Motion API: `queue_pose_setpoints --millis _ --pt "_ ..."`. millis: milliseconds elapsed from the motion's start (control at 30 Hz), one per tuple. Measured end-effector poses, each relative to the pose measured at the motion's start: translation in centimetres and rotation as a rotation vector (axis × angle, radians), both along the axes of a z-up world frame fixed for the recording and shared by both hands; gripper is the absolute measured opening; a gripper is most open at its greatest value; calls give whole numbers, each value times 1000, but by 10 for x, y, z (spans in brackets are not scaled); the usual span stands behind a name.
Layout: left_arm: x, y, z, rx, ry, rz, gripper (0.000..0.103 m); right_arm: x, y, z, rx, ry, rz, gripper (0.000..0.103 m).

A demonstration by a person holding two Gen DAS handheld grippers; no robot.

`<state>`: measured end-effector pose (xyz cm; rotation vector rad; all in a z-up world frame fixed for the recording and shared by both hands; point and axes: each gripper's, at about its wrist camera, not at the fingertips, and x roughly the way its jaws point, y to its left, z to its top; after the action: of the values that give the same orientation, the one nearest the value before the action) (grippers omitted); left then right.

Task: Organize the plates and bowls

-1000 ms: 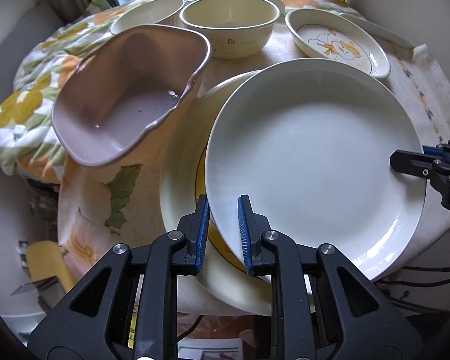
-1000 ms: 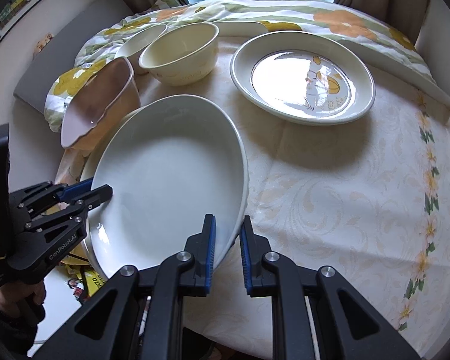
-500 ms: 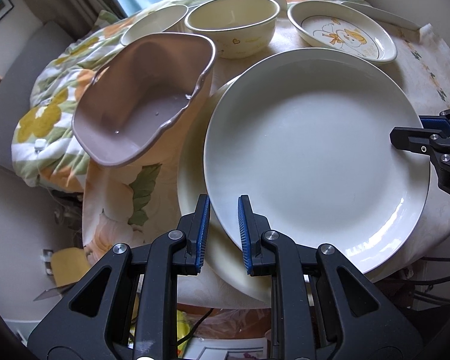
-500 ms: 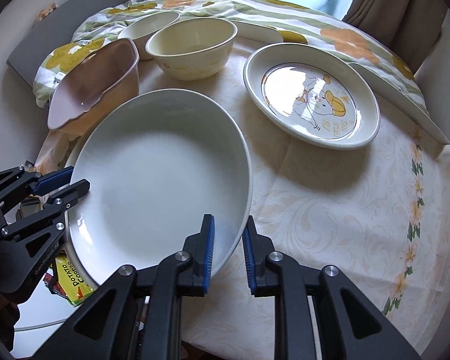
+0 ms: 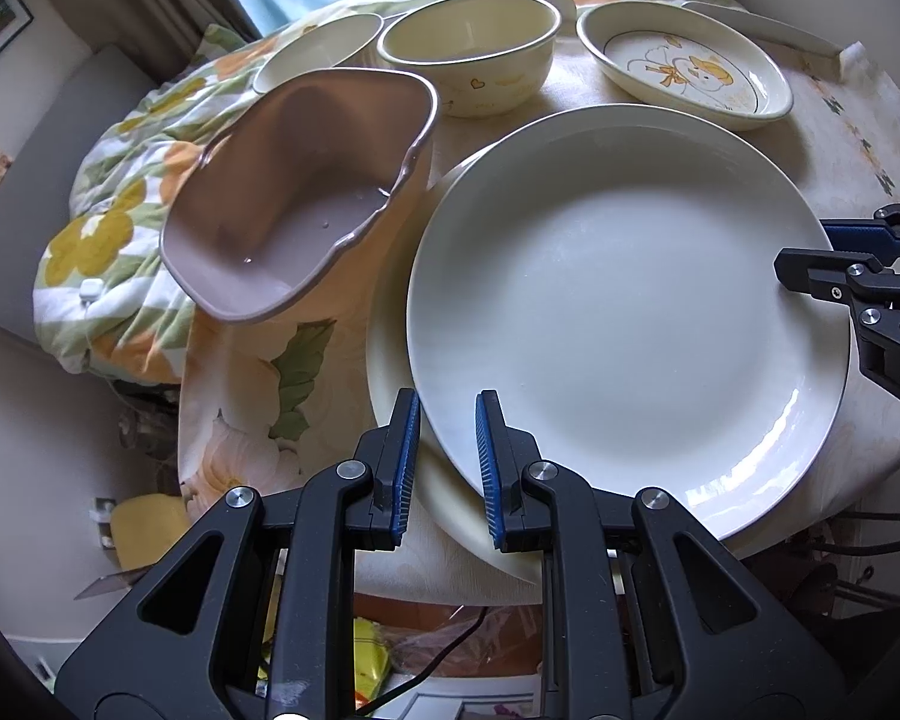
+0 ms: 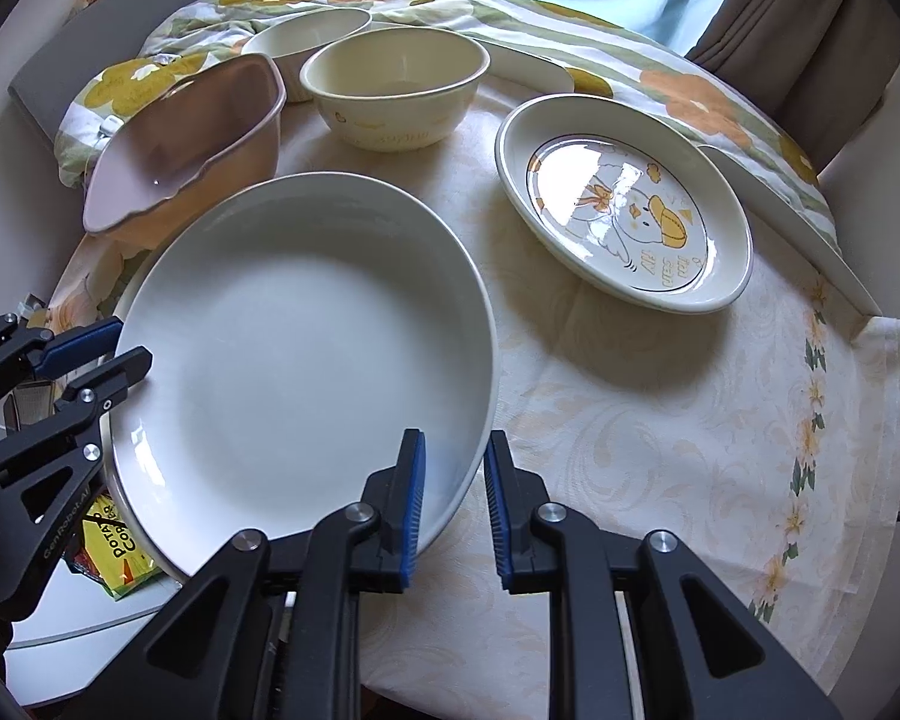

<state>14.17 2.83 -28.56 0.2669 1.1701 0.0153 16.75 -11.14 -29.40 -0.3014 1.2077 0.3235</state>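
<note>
A large white plate [image 5: 624, 312] [image 6: 306, 348] sits over a cream plate [image 5: 390, 360] at the table's near edge; I cannot tell whether the two touch. My left gripper [image 5: 444, 414] is shut on the white plate's left rim, and it shows at the left of the right wrist view [image 6: 114, 348]. My right gripper [image 6: 453, 450] is shut on the opposite rim and appears at the right of the left wrist view [image 5: 810, 252]. A mauve wavy-edged bowl [image 5: 294, 198] [image 6: 186, 144] stands just left of the plates.
Behind stand a cream bowl [image 5: 468, 54] [image 6: 390, 90], a smaller bowl [image 5: 318, 54] [image 6: 306, 36], a duck-print plate [image 5: 684, 66] [image 6: 624, 198] and a long white dish [image 5: 762, 30] [image 6: 792, 228]. The floral tablecloth [image 6: 660, 420] is bare at the right. A flowered quilt [image 5: 102, 240] lies beyond the table.
Both grippers have kept their hold on the white plate. The right gripper has rolled and shifted a little, and the plate now looks flatter and rounder in its view.
</note>
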Motion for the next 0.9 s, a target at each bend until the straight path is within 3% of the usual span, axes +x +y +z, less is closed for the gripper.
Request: queue_pose_setpoints --millis 267,600,767,900 --pt "-3 0 4 32 -6 27 15 0 0 2 0 2 -4 18" --pt "-2 4 13 -17 4 50 15 0 -5 6 39 3 -2 18" --pt "0 -6 58 -54 -76 45 15 6 -35 40 137 -46 -31 18" --pt "5 -22 113 -102 -219 53 16 10 -76 77 205 -115 -79 20"
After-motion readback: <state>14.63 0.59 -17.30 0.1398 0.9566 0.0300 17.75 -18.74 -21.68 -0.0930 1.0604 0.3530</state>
